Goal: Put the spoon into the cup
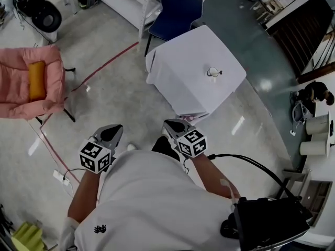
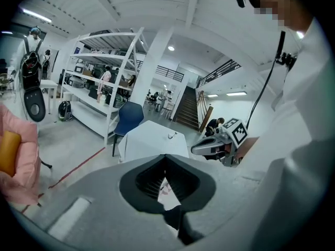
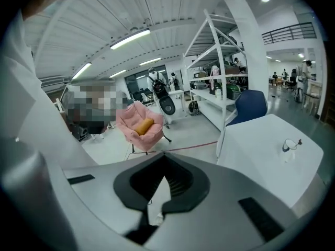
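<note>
A small glass cup (image 1: 212,72) stands on a table draped in white cloth (image 1: 183,82), with the spoon (image 1: 220,72) lying just right of it. Both grippers hang over the floor well short of the table, held close to the person's body. My left gripper (image 1: 116,127) has its tips together and nothing between them. My right gripper (image 1: 168,123) is shut and empty too. The left gripper view shows the table (image 2: 149,143), the cup (image 2: 171,136) and the right gripper (image 2: 194,149). The right gripper view has the cup (image 3: 288,146) on the table (image 3: 261,156) at far right.
A pink armchair (image 1: 31,82) with an orange cushion stands at the left. A blue chair (image 1: 175,9) and white shelving (image 1: 131,4) lie behind the table. Red tape (image 1: 104,64) runs across the floor. A black case (image 1: 272,224) sits at lower right.
</note>
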The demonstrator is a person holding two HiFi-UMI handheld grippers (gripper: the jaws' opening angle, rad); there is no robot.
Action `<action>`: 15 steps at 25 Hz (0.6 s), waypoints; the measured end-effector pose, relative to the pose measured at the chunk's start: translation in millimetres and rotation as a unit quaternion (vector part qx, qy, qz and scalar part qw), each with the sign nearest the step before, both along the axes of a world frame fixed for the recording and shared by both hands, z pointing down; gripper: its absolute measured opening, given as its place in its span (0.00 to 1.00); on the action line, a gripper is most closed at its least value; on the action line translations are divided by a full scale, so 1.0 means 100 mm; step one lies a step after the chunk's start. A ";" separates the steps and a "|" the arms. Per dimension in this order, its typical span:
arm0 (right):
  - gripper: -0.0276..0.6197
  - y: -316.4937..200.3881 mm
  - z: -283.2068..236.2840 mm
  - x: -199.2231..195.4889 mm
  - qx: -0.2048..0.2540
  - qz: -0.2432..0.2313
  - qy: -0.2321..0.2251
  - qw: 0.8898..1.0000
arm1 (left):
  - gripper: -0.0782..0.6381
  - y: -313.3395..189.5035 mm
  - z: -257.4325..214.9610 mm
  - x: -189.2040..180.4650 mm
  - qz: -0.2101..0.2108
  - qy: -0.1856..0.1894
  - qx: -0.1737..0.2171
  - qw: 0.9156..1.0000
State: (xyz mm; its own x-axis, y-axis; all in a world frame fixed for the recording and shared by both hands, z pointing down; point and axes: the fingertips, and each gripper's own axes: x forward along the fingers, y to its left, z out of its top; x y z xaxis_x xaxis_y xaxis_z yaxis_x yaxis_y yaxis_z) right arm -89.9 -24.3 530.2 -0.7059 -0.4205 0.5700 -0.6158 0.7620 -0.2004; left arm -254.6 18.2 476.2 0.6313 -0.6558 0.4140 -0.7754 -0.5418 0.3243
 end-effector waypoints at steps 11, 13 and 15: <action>0.05 0.11 -0.16 -0.29 0.017 -0.054 0.000 0.998 | 0.12 0.19 0.05 -0.20 -0.035 0.000 -0.002 0.999; 0.05 0.10 -0.16 -0.25 0.018 -0.054 0.001 0.998 | 0.12 0.18 0.06 -0.14 -0.031 -0.002 -0.001 1.000; 0.05 0.11 -0.15 -0.20 0.017 -0.054 0.002 0.998 | 0.13 0.17 0.07 -0.10 -0.027 -0.005 -0.003 1.000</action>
